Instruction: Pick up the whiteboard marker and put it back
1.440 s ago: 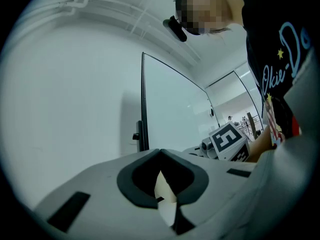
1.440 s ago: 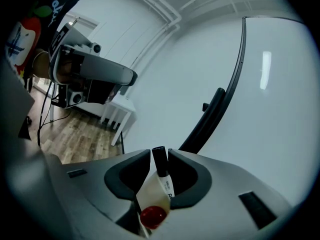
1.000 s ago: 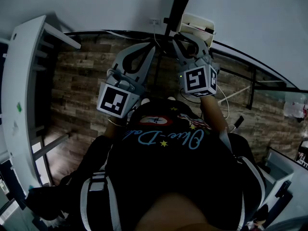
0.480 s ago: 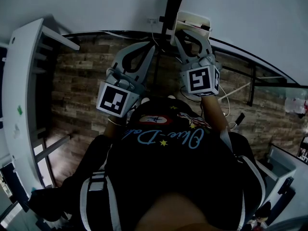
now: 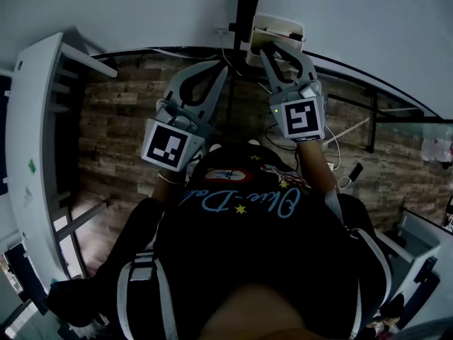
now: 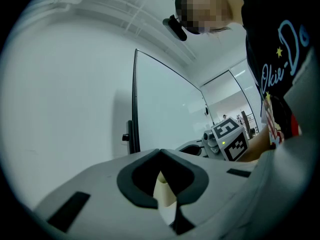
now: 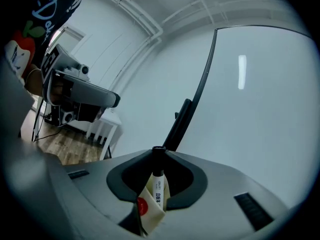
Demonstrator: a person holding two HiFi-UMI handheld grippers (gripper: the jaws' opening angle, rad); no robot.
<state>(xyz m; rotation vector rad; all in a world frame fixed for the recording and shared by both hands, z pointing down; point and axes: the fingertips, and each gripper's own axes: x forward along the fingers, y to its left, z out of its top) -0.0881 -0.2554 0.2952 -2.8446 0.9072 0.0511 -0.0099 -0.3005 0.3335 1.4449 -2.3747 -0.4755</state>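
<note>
Slippage risk: my right gripper [image 7: 157, 153] clamps the whiteboard marker [image 7: 158, 184], left gripper [image 6: 160, 153] closed empty; I judge any slackened squeeze would drop it.

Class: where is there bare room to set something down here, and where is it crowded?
Bare: the brown wooden floor between the white shelf unit and the black whiteboard stand. Crowded: right of the stand, where white cables lie on the floor, and by the white tray, where the right claw holds the white whiteboard marker.
</note>
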